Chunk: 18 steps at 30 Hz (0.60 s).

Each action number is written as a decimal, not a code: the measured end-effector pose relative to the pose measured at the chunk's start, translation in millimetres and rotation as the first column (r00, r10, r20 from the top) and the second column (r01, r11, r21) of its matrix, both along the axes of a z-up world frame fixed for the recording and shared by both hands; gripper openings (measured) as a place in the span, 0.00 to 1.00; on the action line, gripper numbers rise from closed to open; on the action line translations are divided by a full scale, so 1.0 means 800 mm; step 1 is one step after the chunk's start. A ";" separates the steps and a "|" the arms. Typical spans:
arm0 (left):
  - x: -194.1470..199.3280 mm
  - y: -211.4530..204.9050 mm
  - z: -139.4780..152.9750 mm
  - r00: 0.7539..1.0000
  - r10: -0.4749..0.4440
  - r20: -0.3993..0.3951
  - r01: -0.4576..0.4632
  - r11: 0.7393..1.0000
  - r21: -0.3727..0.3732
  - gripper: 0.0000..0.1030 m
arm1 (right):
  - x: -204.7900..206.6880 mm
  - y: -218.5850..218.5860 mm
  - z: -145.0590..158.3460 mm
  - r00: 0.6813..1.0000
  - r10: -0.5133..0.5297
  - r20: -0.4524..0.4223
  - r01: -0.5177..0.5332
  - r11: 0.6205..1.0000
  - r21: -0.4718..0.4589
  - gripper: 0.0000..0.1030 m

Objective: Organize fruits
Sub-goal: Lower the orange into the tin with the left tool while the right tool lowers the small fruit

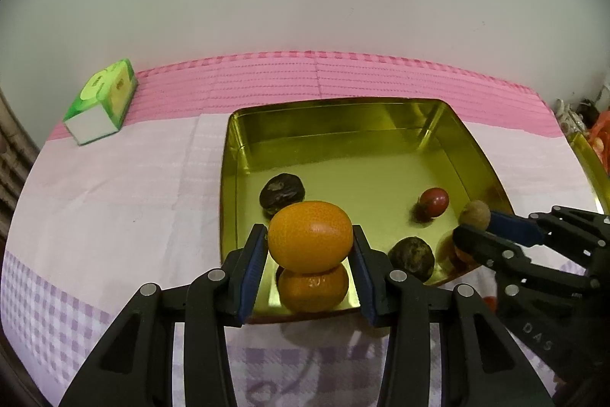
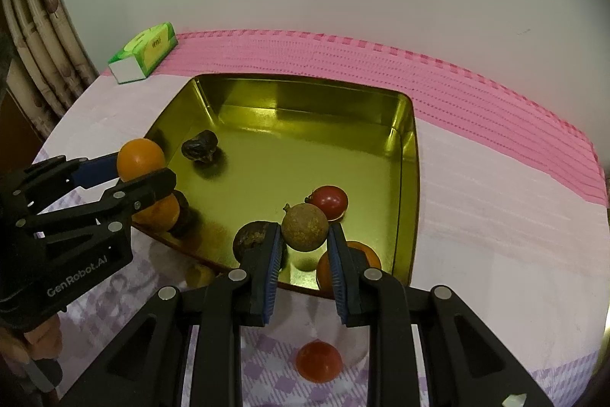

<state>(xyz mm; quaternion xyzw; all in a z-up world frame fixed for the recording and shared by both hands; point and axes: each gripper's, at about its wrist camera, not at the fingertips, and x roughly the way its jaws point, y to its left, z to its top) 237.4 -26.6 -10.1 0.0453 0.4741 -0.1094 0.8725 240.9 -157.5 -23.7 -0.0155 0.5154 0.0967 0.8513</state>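
A gold metal tray (image 1: 450,117) (image 2: 408,140) lies on the pink and lilac tablecloth. My left gripper (image 1: 309,246) (image 2: 143,164) is shut on an orange tangerine (image 1: 309,235) (image 2: 140,157) held above the tray's near edge. My right gripper (image 2: 305,239) (image 1: 474,222) is shut on a round brown fruit (image 2: 305,227) (image 1: 475,213) held over the tray's near right part. In the tray lie a dark wrinkled fruit (image 1: 282,195) (image 2: 199,147), a red fruit (image 1: 433,201) (image 2: 329,201), a dark round fruit (image 1: 411,257) (image 2: 251,239) and another orange (image 2: 366,256).
A green tissue box (image 1: 101,102) (image 2: 145,52) stands at the far left by the wall. A red fruit (image 2: 319,361) lies on the cloth in front of the tray. A second gold tray edge (image 1: 589,159) shows at the far right.
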 end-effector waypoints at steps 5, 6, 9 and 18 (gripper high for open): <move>0.011 -0.007 -0.013 1.000 -0.004 -0.021 0.004 1.000 0.001 0.42 | 0.009 -0.003 -0.010 1.000 -0.011 -0.020 0.011 1.000 0.003 0.22; 0.013 -0.008 -0.015 1.000 -0.004 -0.026 0.004 1.000 -0.003 0.42 | 0.011 -0.003 -0.012 1.000 -0.013 -0.023 0.013 1.000 0.003 0.22; 0.016 -0.009 -0.021 1.000 -0.005 -0.031 0.005 1.000 0.005 0.42 | 0.016 -0.003 -0.017 0.999 -0.011 -0.030 0.011 1.000 -0.007 0.22; 0.022 -0.006 -0.038 0.998 -0.002 -0.069 0.003 1.000 0.004 0.42 | 0.025 -0.001 -0.030 0.999 -0.017 -0.045 0.016 1.000 -0.017 0.22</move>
